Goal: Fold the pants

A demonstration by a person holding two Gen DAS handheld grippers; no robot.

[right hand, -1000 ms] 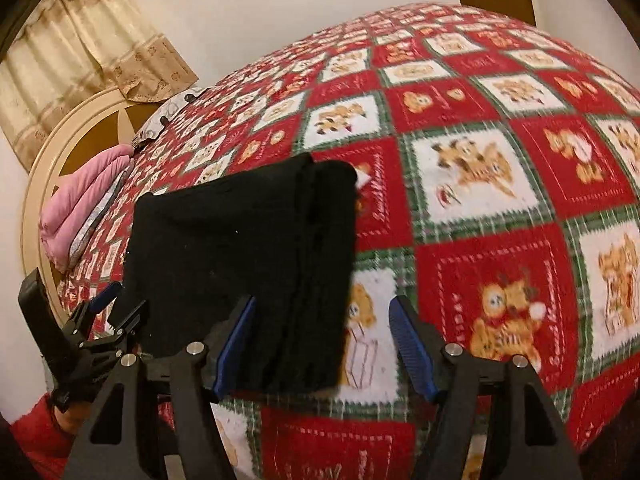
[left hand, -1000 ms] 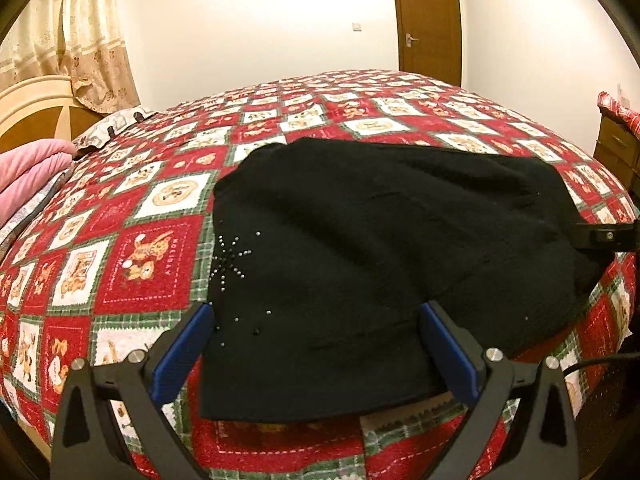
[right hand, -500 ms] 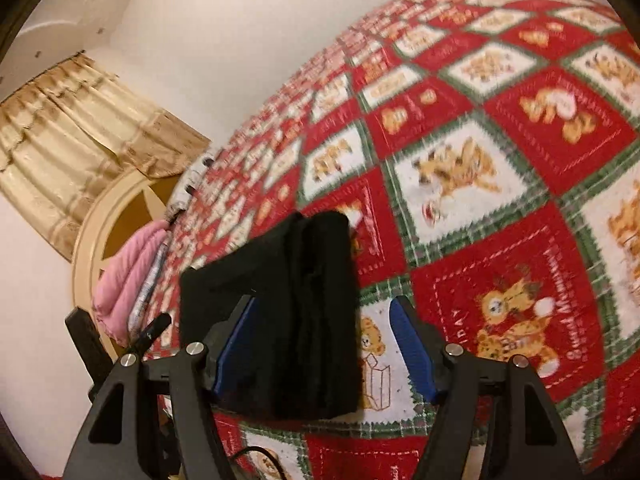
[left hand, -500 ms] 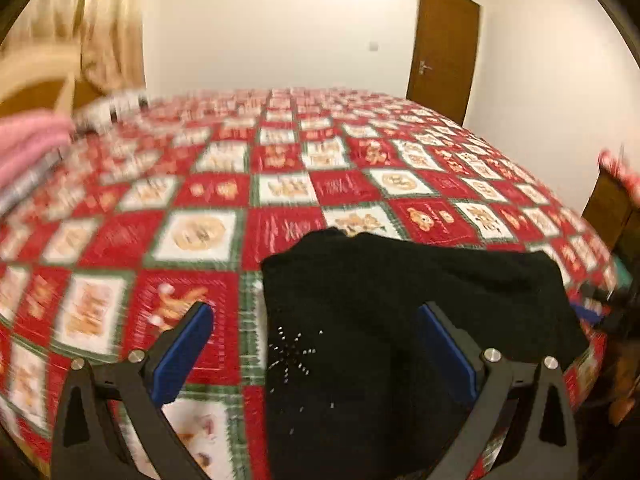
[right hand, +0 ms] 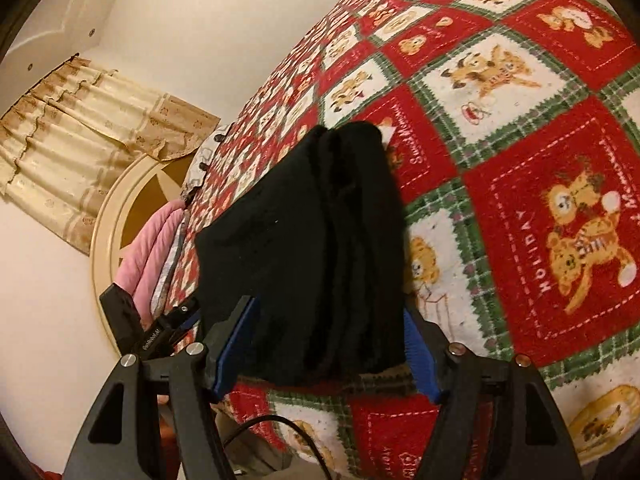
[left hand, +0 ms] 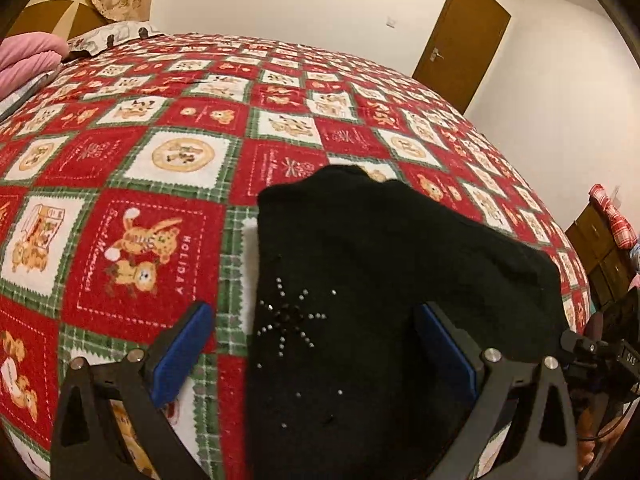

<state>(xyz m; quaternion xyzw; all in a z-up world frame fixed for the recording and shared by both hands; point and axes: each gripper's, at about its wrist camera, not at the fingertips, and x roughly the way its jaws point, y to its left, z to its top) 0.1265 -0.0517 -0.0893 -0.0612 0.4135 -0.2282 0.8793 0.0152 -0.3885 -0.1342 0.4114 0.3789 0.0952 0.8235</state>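
A bed covered by a red, white and green patchwork holiday quilt (left hand: pixel 168 168) printed with teddy bears. Folded black pants (left hand: pixel 380 280), with a starburst of small silver studs, lie flat on the quilt near its front edge. At the head of the bed, against a cream headboard (right hand: pixel 120 208), lie a pink folded blanket (left hand: pixel 28 60) and a patterned pillow (left hand: pixel 108 36).

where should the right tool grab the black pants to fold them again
Take the black pants at the stacked near edge by the bed's edge, coming in low from the front. The right tool already straddles that thick layered end with open jaws, so closing there likely catches every layer.
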